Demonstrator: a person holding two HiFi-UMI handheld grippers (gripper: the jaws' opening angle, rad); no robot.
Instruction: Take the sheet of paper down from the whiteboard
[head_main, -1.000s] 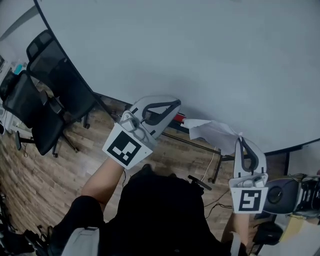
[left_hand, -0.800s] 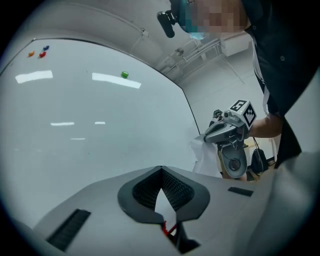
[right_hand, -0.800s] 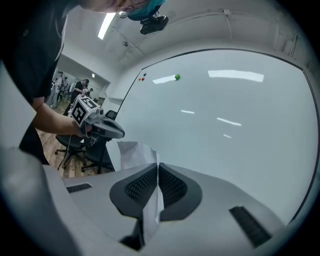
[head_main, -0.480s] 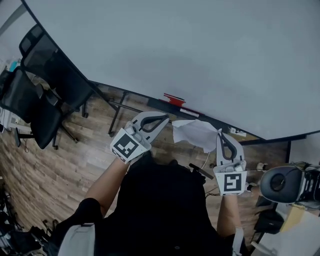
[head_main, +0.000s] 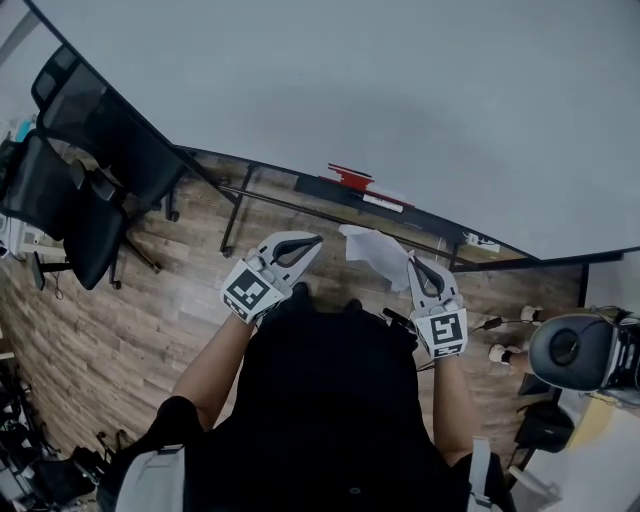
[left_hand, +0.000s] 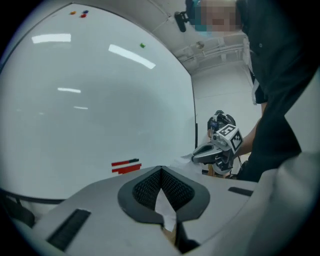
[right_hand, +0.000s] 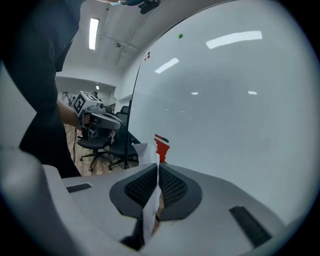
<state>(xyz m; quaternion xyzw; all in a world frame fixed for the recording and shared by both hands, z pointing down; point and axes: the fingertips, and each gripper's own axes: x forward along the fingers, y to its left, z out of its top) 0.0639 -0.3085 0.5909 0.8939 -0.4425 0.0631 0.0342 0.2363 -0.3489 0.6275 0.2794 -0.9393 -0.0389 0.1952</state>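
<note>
Right gripper (head_main: 412, 263) is pinching the sheet of paper (head_main: 372, 250) by one edge, and the sheet sticks out ahead of its tips, off the whiteboard (head_main: 400, 100). Left gripper (head_main: 313, 241) has its jaws pressed together, just beside the sheet's far edge. A red block (head_main: 350, 177) sits on the board's ledge ahead of both.
</note>
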